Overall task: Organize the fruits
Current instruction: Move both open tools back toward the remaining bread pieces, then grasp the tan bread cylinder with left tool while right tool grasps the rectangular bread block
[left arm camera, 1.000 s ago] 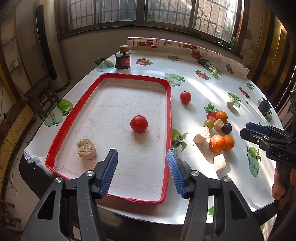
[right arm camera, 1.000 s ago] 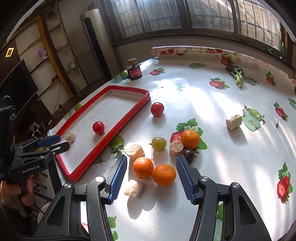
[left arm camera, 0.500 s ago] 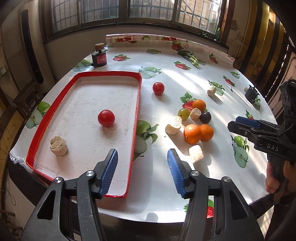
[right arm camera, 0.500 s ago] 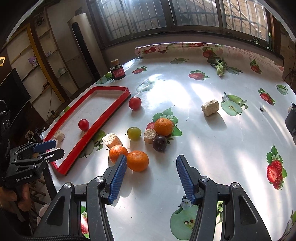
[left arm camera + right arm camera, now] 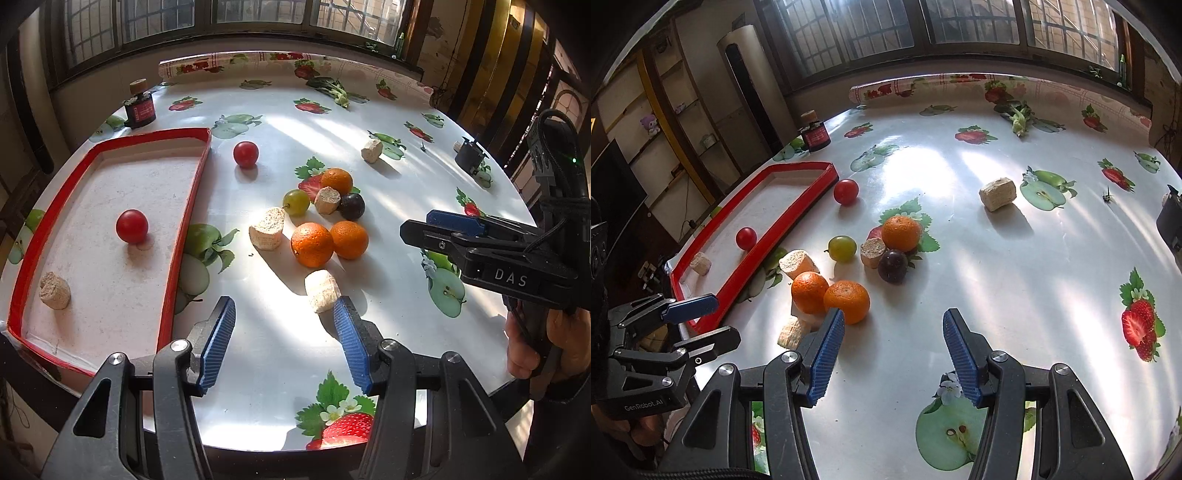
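With both my left gripper and right gripper wide-jawed and empty, the oranges at my right's 11 o'clock sit touching on the desk, so I risk nudging one rolling.

Black hand-held gripper; blue ribbed pads; silver screws

Three oranges, two red tomatoes, one green grape, one dark plum, five cork-like chunks, one tray
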Motion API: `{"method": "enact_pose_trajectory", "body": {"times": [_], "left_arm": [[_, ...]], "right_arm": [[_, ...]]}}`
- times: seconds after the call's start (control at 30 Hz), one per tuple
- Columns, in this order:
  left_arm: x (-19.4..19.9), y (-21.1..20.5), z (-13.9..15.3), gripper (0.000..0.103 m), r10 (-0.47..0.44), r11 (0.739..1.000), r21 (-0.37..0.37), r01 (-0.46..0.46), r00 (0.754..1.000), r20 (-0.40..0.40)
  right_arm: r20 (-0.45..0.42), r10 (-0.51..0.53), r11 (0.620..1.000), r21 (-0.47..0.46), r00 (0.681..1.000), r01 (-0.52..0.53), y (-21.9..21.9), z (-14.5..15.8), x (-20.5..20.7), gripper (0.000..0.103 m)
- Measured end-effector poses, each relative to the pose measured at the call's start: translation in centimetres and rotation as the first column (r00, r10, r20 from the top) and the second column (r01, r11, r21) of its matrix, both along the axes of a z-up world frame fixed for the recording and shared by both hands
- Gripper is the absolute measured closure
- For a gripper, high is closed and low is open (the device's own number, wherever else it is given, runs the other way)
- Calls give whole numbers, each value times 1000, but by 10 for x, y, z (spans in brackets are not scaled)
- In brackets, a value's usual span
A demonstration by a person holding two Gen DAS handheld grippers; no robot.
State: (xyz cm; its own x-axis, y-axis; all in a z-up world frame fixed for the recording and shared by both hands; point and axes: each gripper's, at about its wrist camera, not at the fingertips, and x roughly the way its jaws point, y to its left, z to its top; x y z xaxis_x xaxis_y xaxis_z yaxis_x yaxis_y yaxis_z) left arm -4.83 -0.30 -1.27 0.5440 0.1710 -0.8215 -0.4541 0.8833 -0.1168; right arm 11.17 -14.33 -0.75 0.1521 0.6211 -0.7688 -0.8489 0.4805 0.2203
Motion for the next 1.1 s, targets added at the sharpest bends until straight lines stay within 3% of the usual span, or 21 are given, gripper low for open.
{"method": "enact_pose_trajectory", "body": {"times": [0.3,0.57,0.7,0.83,0.93,1.1], "left_arm": [[25,-8,-19,49,-53,997,-58,51,998,-21],[42,-9,-33,49,-82,995,-63,79,996,-43],[43,-6,-35,60,-88,995,-48,86,996,-35],[40,1,-35,80,-86,995,-60,85,996,-17],[36,6,-35,80,-86,993,-87,85,996,1],[31,7,-34,80,-80,992,-96,81,997,8]], "right_arm": [[8,-35,999,-5,999,35,8,-5,24,46],[32,-156,987,-43,987,157,36,-15,96,46],[59,-167,983,-68,984,171,56,-25,118,46],[85,-172,981,-76,981,179,73,-35,133,46],[124,-176,979,-80,977,186,82,-40,138,60],[110,-158,984,-67,981,166,74,-35,127,60]]}}
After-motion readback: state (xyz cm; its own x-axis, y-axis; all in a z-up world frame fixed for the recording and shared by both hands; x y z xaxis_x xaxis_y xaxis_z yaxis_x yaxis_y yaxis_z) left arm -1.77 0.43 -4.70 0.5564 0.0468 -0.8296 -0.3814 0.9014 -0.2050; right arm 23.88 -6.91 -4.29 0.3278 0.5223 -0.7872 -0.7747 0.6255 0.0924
